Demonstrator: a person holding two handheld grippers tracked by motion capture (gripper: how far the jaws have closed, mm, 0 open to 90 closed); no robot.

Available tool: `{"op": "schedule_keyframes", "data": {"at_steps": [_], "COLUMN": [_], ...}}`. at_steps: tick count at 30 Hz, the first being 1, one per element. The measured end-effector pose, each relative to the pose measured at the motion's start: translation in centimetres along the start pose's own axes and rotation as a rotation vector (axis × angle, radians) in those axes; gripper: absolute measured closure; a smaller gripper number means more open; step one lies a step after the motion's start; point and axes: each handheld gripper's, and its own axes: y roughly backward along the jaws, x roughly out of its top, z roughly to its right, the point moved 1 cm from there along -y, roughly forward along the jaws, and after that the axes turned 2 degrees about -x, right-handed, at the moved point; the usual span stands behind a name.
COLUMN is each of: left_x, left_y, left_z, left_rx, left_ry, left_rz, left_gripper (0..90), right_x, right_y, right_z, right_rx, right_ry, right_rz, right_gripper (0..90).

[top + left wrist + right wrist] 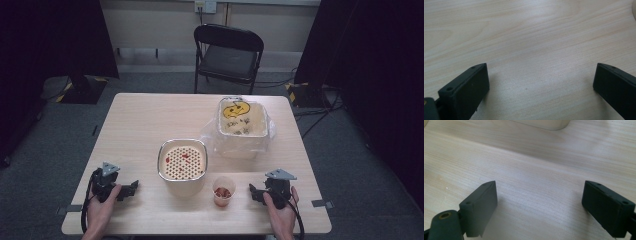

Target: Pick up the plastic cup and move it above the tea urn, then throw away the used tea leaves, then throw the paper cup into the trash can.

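Observation:
A cream square container with a perforated strainer insert, with red bits on it, stands near the table's front middle. Beside it on the right is a small clear cup with red pieces inside. Farther back stands a cream bin lined with a clear plastic bag; yellow peel and dark scraps lie in it. My left gripper rests on the table at the front left, open, nothing between its jaws. My right gripper rests at the front right, open and empty, just right of the cup.
The light wooden table has bare surface at left and back left. A black folding chair stands behind the far edge. Dark curtains hang on both sides, and cables lie on the grey floor at right.

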Motion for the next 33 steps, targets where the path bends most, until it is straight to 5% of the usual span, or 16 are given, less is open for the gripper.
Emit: {"op": "schedule_keyframes", "data": {"at_steps": [9, 15, 24, 33], "left_x": [0.0, 0.0, 0.0, 0.0], "left_y": [0.0, 0.0, 0.0, 0.0], "left_z": [0.0, 0.0, 0.0, 0.0], "left_rx": [0.0, 0.001, 0.0, 0.0], "left_ry": [0.0, 0.0, 0.0, 0.0], "left_rz": [0.0, 0.0, 0.0, 0.0], "left_gripper": [0.0, 0.0, 0.0, 0.0], "right_x": [-0.1, 0.3, 0.4, 0.4], "right_y": [0.1, 0.7, 1.6, 3.2], "right_z": [-0.2, -0.7, -2.8, -4.8], "right_rx": [-0.005, 0.086, 0.176, 0.236], "right_ry": [-0.008, -0.011, 0.07, 0.099], "right_rz": [-0.001, 0.005, -0.025, 0.035], "right_gripper": [12.4, 13.9, 15.1, 17.7]}}
